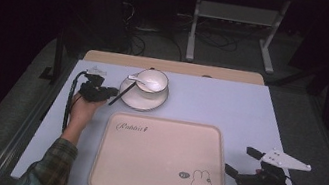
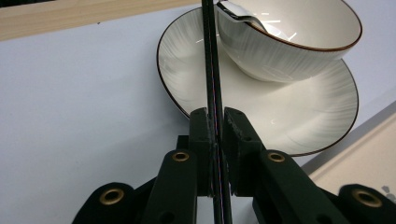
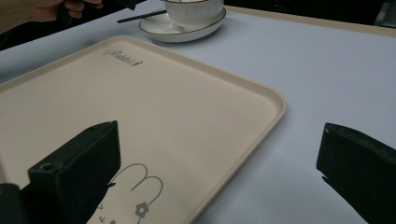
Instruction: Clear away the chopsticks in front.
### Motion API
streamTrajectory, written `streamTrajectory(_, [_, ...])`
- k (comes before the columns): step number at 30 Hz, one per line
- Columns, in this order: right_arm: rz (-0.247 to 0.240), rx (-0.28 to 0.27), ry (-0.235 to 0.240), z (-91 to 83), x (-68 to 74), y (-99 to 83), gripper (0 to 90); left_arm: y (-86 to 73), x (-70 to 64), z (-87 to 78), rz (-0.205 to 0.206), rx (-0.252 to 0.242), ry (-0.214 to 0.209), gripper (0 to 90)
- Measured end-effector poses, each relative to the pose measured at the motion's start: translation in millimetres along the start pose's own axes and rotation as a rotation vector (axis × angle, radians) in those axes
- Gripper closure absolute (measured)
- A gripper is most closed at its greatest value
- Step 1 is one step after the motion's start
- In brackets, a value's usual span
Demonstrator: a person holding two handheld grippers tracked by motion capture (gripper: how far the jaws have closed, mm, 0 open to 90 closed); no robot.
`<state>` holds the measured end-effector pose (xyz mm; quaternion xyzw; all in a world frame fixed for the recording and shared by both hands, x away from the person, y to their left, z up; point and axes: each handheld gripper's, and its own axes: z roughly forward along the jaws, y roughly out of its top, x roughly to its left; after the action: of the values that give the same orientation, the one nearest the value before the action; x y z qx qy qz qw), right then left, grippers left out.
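One chopstick (image 2: 212,84) in left claw (image 2: 216,140)

In the left hand-held gripper (image 2: 215,140) view, the thin black stick (image 2: 211,70) pinched between the jaws runs off the top edge, so its far end is cut off, and the bowl (image 2: 289,51) and the spoon (image 2: 243,16) inside it are cropped there too. In the right gripper view, the bowl's top and the tray's (image 3: 261,93) near side are cut off. From above, the tray's small round mark (image 1: 183,174) is too small to read.
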<state>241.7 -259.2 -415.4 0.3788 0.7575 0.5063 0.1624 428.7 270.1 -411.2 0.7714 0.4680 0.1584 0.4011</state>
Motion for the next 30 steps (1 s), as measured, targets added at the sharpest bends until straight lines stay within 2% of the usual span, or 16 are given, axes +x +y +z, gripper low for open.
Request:
streamTrajectory(12, [0.000, 0.007, -0.005, -0.8, -1.7, -1.9, 0.0, -2.3, 0.7, 11.6, -0.006, 0.005, 0.001, 81.2])
streamTrajectory(25, [0.000, 0.008, -0.004, 0.1, -1.3, -1.6, 0.0, -6.4, 1.6, 18.4, -0.009, 0.032, 0.010, 82.7])
streamTrajectory(30, [0.002, 0.006, -0.005, -0.4, -2.2, -1.9, 0.0, -9.1, 3.3, 20.6, -0.021, 0.043, 0.009, 84.4])
